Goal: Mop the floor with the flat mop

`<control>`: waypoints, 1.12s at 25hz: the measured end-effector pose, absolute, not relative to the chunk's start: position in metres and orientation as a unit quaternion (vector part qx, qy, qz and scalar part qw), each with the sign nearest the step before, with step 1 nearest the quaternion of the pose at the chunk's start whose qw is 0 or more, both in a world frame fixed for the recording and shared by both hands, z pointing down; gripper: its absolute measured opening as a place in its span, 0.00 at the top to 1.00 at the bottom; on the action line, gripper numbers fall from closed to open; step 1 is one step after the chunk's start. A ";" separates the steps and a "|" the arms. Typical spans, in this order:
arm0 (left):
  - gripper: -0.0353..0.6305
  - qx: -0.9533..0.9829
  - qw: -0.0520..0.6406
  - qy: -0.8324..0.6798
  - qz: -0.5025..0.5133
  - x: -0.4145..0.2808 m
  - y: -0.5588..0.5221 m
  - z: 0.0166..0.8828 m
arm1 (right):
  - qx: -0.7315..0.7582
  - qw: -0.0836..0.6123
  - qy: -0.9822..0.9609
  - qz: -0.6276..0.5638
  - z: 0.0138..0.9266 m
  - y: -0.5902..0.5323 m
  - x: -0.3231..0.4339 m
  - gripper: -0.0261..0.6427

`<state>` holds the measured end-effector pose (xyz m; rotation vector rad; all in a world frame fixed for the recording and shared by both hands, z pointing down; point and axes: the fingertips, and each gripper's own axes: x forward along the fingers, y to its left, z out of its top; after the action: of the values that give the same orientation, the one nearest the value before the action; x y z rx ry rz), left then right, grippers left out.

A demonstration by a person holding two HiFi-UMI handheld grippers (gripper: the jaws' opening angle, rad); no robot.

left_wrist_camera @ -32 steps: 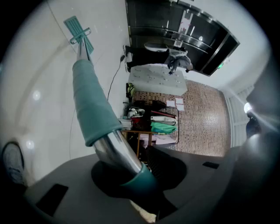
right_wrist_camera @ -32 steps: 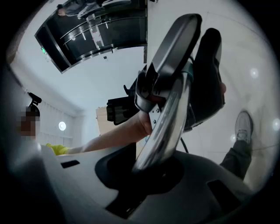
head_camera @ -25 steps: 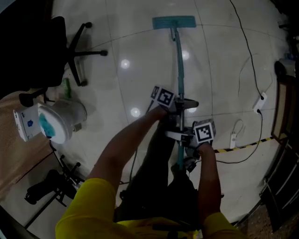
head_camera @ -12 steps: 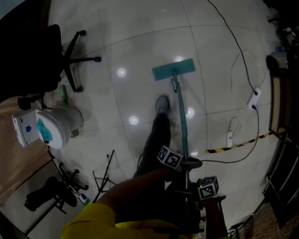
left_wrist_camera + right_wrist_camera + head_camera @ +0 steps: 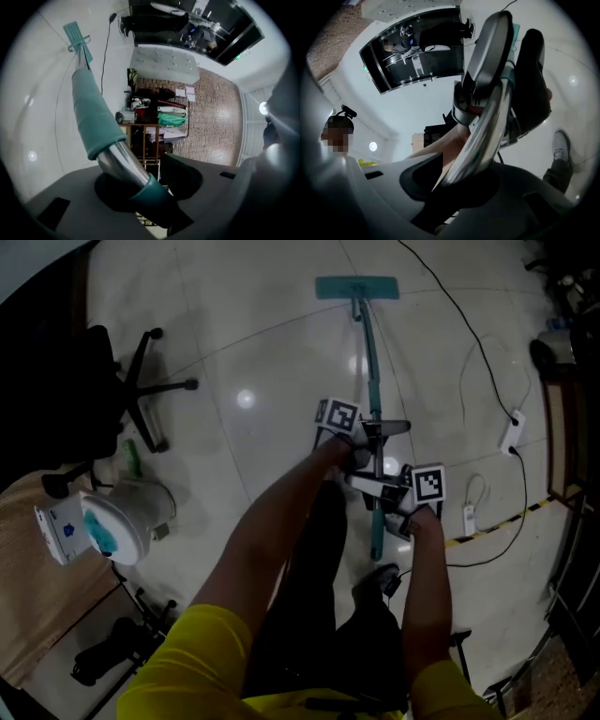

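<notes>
**A:** How many hand-held grippers are on the mop?

**B:** Both. There is one flat mop (image 5: 372,371). The left hand-held gripper (image 5: 367,434) is clenched on its pole (image 5: 93,108), with the jaws closed round the bare metal just below the teal sleeve. The right hand-held gripper (image 5: 380,491) grasps the same pole nearer the person's body. In the right gripper view the shiny tube runs straight between its jaws.

**A:** And where is the mop itself?

**B:** Its one teal pad (image 5: 356,287) lies flat on the pale tiled floor (image 5: 281,352), well ahead of the person. The pole slants back from the pad to the two grippers.

**A:** What else is on the floor?

**B:** One office chair (image 5: 141,390) stands at the left, and one white container (image 5: 117,521) with a teal patch is near it. Two white power strips (image 5: 511,434) lie at the right, each with a cable. One shoe (image 5: 380,579) shows just below the pole's near end.
</notes>
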<state>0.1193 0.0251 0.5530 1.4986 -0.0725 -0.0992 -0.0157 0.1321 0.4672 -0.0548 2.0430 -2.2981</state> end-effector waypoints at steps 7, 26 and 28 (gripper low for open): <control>0.72 0.662 0.749 0.011 0.015 0.146 0.151 0.518 | -0.002 -0.009 0.633 -0.774 0.425 0.251 -0.002 0.79; 0.70 0.636 0.768 0.076 0.000 0.199 0.107 0.555 | -0.064 -0.024 0.678 -0.732 0.493 0.192 0.046 0.79; 0.76 0.639 0.765 0.078 0.018 0.199 0.066 0.569 | -0.073 0.026 0.664 -0.744 0.503 0.149 0.046 0.82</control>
<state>0.1994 0.0657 0.5689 1.3889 0.1702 0.0393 0.0456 0.1487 0.5026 -0.2256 2.0518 -2.2985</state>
